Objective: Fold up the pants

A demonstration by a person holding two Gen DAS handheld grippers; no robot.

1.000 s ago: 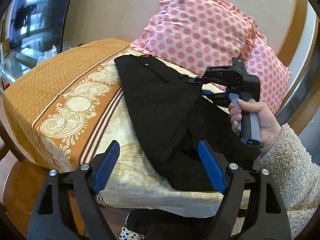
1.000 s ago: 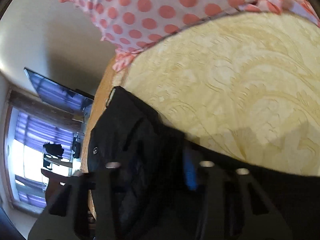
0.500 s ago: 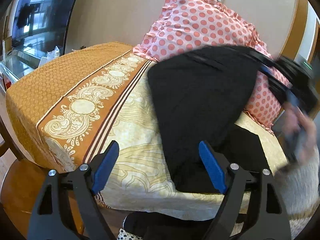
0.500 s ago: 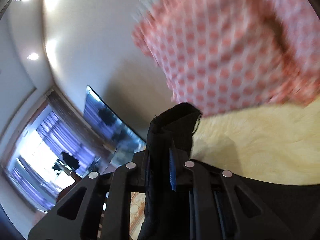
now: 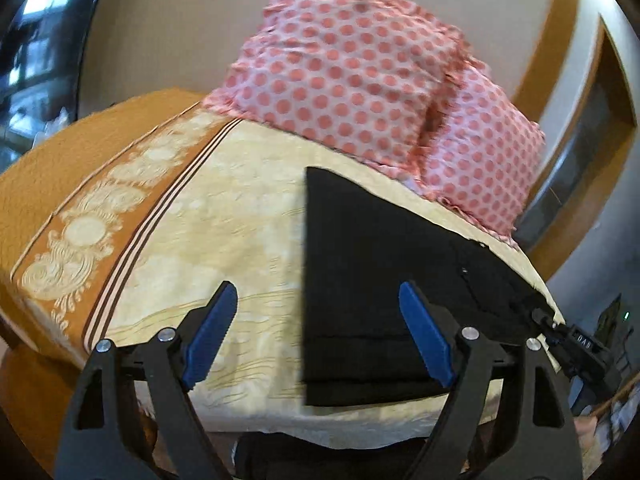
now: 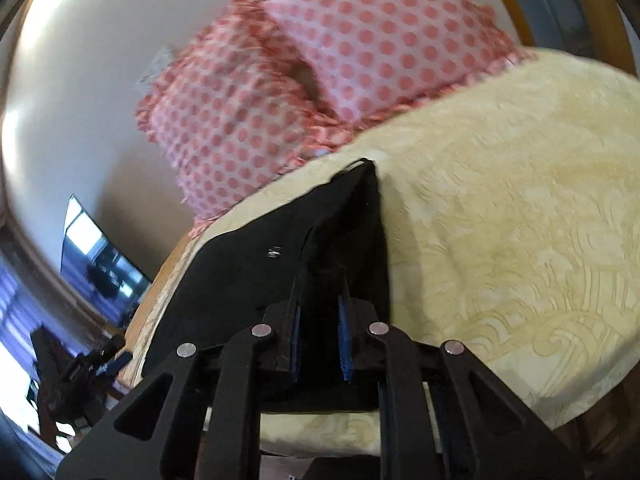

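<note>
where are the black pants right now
In the left wrist view the black pants lie folded on the cream bedspread, right of centre, just below the polka-dot pillows; the right hand-held gripper pinches their edge.

Bright daylight comes from the window (image 6: 24,368) at eight o'clock. Both pictures are a bit blurry. The polka-dot pillows (image 6: 280,92) look smeared. Edges bend round and go dark.

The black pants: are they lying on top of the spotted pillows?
No, the black pants lie on the cream bedspread, in front of the spotted pillows.
</note>
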